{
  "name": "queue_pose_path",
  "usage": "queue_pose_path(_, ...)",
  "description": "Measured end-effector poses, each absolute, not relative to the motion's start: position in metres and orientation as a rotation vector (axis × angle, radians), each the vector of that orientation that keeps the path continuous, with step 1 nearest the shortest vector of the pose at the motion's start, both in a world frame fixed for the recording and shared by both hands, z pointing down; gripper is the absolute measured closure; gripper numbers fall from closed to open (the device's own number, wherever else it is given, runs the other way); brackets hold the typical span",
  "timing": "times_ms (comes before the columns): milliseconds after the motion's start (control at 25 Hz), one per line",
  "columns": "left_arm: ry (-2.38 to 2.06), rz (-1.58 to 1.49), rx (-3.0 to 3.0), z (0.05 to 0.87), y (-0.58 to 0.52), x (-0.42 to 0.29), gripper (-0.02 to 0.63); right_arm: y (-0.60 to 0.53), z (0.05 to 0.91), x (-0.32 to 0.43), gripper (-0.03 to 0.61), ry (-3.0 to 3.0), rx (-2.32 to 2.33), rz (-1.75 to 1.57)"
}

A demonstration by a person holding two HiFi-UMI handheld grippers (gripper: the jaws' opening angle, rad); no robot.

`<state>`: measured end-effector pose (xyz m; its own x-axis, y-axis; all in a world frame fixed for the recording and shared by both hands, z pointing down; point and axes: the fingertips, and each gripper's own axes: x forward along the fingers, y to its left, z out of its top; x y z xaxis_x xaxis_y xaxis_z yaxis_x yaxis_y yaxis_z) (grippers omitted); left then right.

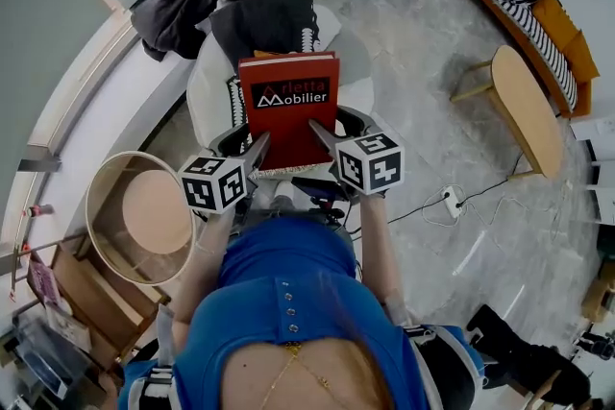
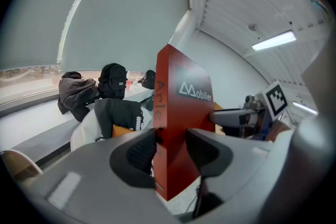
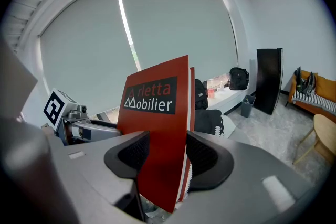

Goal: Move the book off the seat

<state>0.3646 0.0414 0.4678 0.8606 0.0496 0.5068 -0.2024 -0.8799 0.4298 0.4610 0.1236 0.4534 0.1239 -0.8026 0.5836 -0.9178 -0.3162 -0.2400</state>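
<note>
Blue top (image 1: 288, 302) is seen at 6 o'clock. Beyond, the red book (image 1: 288, 106) is pinched at its lower side edges by the left gripper (image 1: 258, 149) at its 7 and right gripper (image 1: 322, 134) at its 5, held up before the white seat (image 1: 207, 96) at 12. Stiff, weighty, glossy: a two-sided hold is judged wise.

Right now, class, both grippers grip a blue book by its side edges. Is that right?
Not quite: the book is red, not blue, as the head view shows. The left gripper and right gripper do grip it by its side edges.
</note>
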Motion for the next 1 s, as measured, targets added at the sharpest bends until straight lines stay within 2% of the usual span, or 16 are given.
queue_pose_path(240,-0.230,0.687,2.537,0.471,0.043,0.355,0.440,0.117,0.457,0.457,0.359,-1.808,2.128,0.945)
queue_pose_path(480,-0.428,0.641,2.458,0.478,0.002,0.309,0.440,0.058,0.464,0.423,0.359,-1.946,1.944,0.937)
queue_pose_path(760,-0.667,0.572,2.367,0.478,-0.049,0.210,0.440,-0.019,0.465,0.334,0.359,-2.104,1.690,0.906)
queue_pose_path(1000,-0.850,0.473,2.287,0.478,-0.094,0.078,0.440,-0.084,0.465,0.205,0.359,-2.193,1.492,0.845)
